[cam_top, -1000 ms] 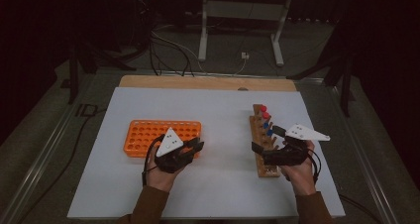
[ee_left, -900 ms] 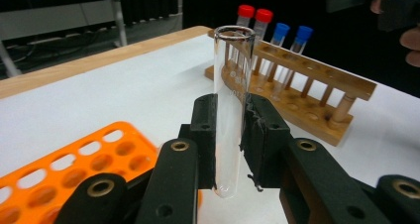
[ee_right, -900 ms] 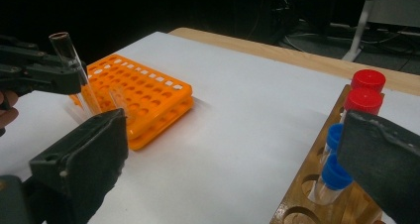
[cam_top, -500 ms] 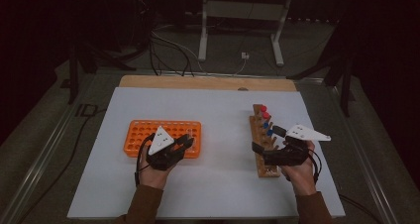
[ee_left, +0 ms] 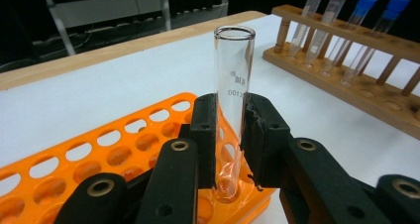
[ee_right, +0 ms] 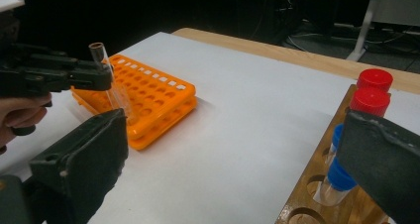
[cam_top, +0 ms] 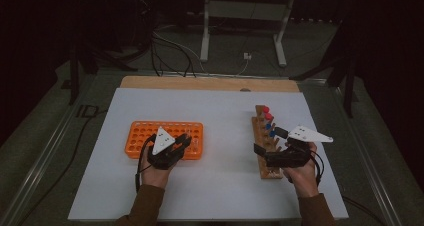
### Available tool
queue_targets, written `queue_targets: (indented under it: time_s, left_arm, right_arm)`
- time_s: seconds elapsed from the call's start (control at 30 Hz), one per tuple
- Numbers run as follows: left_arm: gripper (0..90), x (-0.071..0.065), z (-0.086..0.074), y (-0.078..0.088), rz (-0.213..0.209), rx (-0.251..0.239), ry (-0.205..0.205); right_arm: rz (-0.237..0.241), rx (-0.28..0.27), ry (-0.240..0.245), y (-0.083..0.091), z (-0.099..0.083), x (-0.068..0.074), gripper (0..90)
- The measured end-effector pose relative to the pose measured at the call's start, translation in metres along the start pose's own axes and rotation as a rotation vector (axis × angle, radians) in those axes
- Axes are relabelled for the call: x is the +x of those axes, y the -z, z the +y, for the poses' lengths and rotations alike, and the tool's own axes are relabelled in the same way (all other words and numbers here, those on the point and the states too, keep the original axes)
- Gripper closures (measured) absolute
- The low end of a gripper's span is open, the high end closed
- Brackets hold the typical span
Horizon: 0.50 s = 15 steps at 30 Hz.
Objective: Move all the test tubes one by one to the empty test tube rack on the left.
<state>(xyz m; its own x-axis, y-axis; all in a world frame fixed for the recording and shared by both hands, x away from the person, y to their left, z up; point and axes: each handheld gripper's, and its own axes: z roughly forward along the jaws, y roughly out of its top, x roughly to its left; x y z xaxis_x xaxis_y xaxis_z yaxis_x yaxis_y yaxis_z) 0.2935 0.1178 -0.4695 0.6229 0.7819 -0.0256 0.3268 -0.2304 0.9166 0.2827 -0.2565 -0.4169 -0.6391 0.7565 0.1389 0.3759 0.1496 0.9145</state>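
The left gripper (ee_left: 228, 135) clamps an uncapped glass tube (ee_left: 233, 85) upright, its bottom inside a hole at the near right corner of the orange rack (cam_top: 145, 133), whose other holes look empty, though the high view is dim. The wooden rack (ee_right: 317, 194) on the right carries two red-capped tubes (ee_right: 375, 80) and blue-capped tubes (ee_right: 339, 177). The right gripper (ee_right: 233, 149) hangs just beside it with jaws wide apart, nothing between them.

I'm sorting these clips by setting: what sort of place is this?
Probably a lab-style test bench in a dark workroom: an orange tube rack, a wooden rack of capped tubes and a bare glass test tube on a white-topped table.
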Motion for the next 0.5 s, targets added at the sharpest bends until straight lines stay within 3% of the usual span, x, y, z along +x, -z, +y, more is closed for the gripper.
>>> queue_targets:
  time_s: [0.5]
  left_arm:
    - [76.3,-0.006,-0.015,-0.013,0.024,0.122,-0.027]
  right_arm:
    - [0.005,0.002,0.001,0.001,-0.001,-0.001,0.0]
